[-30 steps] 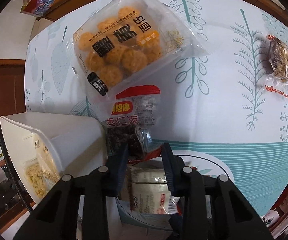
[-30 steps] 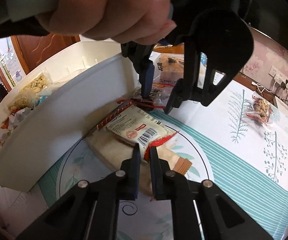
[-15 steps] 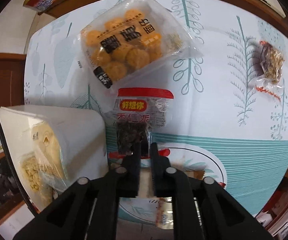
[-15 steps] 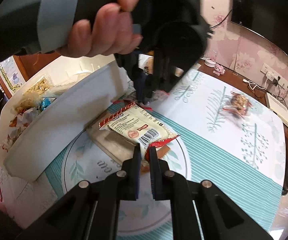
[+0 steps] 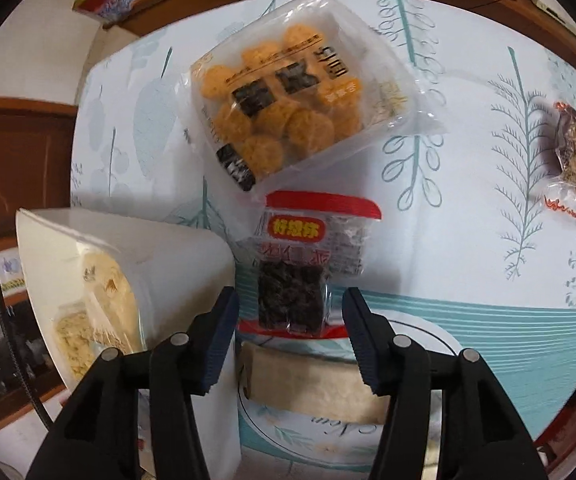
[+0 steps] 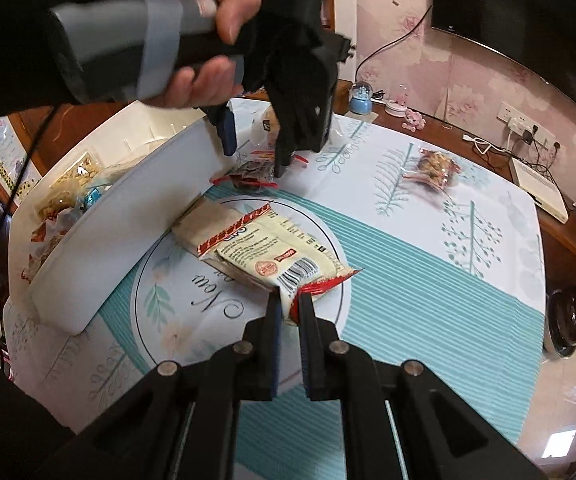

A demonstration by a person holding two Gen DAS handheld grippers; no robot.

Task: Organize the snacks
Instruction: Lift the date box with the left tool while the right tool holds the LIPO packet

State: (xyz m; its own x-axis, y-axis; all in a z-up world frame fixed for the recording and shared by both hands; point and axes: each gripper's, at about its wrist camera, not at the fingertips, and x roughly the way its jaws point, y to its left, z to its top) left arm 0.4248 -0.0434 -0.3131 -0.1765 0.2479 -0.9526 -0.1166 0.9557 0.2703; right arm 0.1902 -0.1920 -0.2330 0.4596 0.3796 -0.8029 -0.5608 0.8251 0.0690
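- Cream snack packet (image 6: 283,258) — lies flat on a tan packet (image 6: 203,224) on the tabletop (image 6: 428,280), long axis running diagonally away from the right gripper (image 6: 289,312), just beside the white bin (image 6: 127,216).
- Right gripper's fingers are pinched narrow on the packet's near red-edged corner, so this hand has it.
- Left gripper (image 5: 291,312) — fingers opening, about half wide; dark date packet (image 5: 300,276) lies on the tabletop between and below them, not pressed, red ends fore and aft.
- Bin sits to the left of both packets.
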